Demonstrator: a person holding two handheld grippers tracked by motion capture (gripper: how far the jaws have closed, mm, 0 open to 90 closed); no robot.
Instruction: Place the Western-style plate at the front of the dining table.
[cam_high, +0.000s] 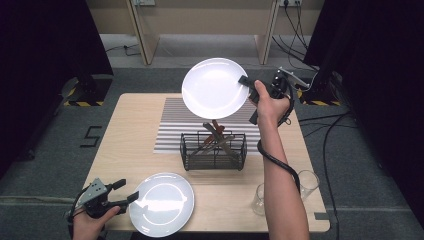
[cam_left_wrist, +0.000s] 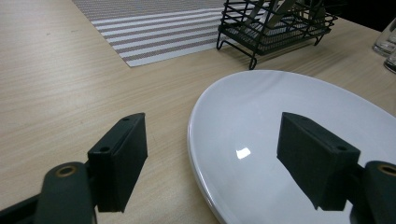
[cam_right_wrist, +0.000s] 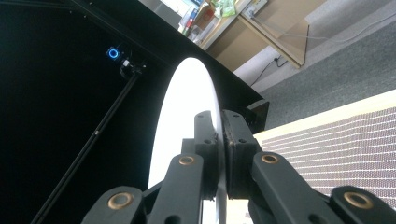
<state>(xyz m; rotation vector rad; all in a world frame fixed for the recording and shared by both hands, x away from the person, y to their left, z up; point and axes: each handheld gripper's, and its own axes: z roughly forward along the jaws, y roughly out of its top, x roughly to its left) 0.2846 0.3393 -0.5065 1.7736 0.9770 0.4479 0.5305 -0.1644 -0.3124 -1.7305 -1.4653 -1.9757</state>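
Observation:
My right gripper (cam_high: 243, 80) holds a white plate (cam_high: 215, 88) up in the air above the striped mat, its jaws shut on the plate's right rim. In the right gripper view the raised plate (cam_right_wrist: 184, 116) stands on edge between the two pads (cam_right_wrist: 219, 154). A second white plate (cam_high: 161, 203) lies flat at the table's front edge. My left gripper (cam_high: 126, 190) rests just left of it, jaws open. In the left gripper view the flat plate (cam_left_wrist: 299, 144) has its left rim between the spread fingers (cam_left_wrist: 122, 163).
A black wire basket (cam_high: 214, 150) with wooden-handled cutlery stands mid-table on a striped placemat (cam_high: 172, 125). Two clear glasses (cam_high: 307, 184) stand at the front right, close to my right forearm. Cables trail on the floor to the right.

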